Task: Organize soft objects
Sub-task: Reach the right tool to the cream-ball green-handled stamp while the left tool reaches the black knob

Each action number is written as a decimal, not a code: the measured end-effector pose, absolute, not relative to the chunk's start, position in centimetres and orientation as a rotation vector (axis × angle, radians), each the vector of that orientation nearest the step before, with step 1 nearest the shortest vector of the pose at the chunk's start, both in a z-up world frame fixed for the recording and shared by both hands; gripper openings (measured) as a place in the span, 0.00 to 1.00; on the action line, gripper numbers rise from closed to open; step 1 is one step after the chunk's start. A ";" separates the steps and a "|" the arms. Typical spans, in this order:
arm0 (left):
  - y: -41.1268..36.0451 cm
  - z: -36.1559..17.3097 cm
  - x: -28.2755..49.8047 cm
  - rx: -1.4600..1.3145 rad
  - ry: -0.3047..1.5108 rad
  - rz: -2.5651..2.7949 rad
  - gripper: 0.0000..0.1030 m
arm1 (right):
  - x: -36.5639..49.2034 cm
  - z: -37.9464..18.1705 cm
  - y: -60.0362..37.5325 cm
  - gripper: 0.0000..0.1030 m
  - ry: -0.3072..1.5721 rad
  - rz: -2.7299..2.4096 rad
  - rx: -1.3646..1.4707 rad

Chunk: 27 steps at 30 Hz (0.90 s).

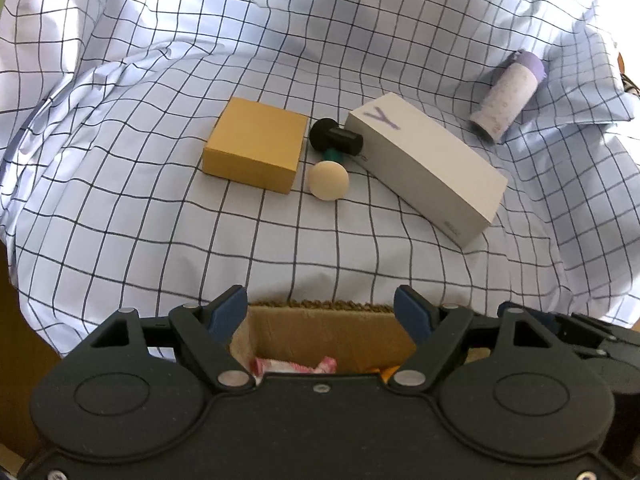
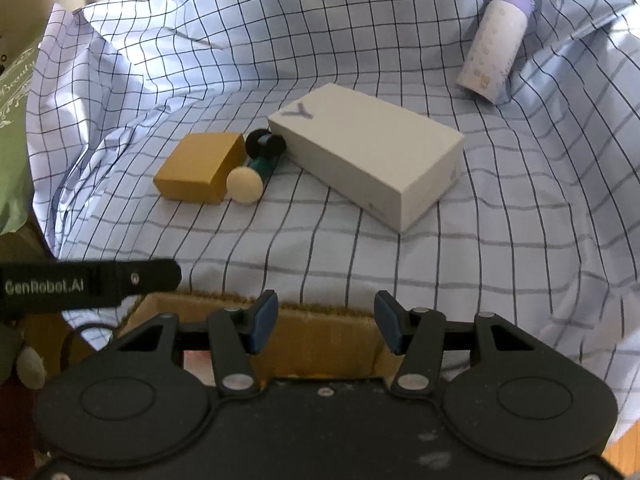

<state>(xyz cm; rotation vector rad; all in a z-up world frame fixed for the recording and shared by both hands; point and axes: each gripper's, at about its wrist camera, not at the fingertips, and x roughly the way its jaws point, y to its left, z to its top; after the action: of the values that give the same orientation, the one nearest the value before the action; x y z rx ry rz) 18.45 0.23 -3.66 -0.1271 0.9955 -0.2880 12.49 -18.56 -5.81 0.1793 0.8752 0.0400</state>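
A cardboard box (image 1: 320, 326) sits at the near edge of the checked cloth (image 1: 320, 248), below both grippers; it also shows in the right wrist view (image 2: 320, 320). Inside it lies a red-and-white soft item (image 1: 296, 366), mostly hidden. My left gripper (image 1: 320, 312) is open and empty over the box. My right gripper (image 2: 326, 326) is open and empty over the same box. A cream ball (image 1: 328, 181) on a green stick and a black dumbbell-shaped piece (image 1: 336, 140) lie on the cloth. A purple-capped patterned tube (image 1: 506, 96) lies far right.
A tan box (image 1: 256, 144) and a long white box marked Y (image 1: 424, 164) lie mid-cloth, flanking the ball. The cloth is rumpled and raised at the back and sides. A green box (image 2: 12, 120) stands at the left in the right wrist view. The left gripper's body (image 2: 88, 284) shows there.
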 end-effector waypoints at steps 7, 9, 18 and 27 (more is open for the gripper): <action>1.4 -4.3 20.5 -0.156 1.007 -0.251 0.74 | 17.0 -5.7 -17.4 0.52 0.837 0.058 0.184; 1.7 -4.4 21.1 -0.162 1.009 -0.240 0.74 | 18.4 -5.8 -16.7 0.53 0.829 0.068 0.183; 3.9 -5.4 23.2 -0.207 1.019 -0.183 0.74 | 23.7 -7.1 -13.8 0.53 0.834 0.106 0.139; 5.7 -6.8 24.6 -0.252 1.040 -0.136 0.74 | 26.8 -9.0 -11.7 0.53 0.858 0.127 0.082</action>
<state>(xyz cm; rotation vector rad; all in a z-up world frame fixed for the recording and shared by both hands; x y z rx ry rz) 24.61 5.74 -6.82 -0.2524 1.0403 -0.1360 26.80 -11.70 -8.96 0.0817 0.8577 0.1267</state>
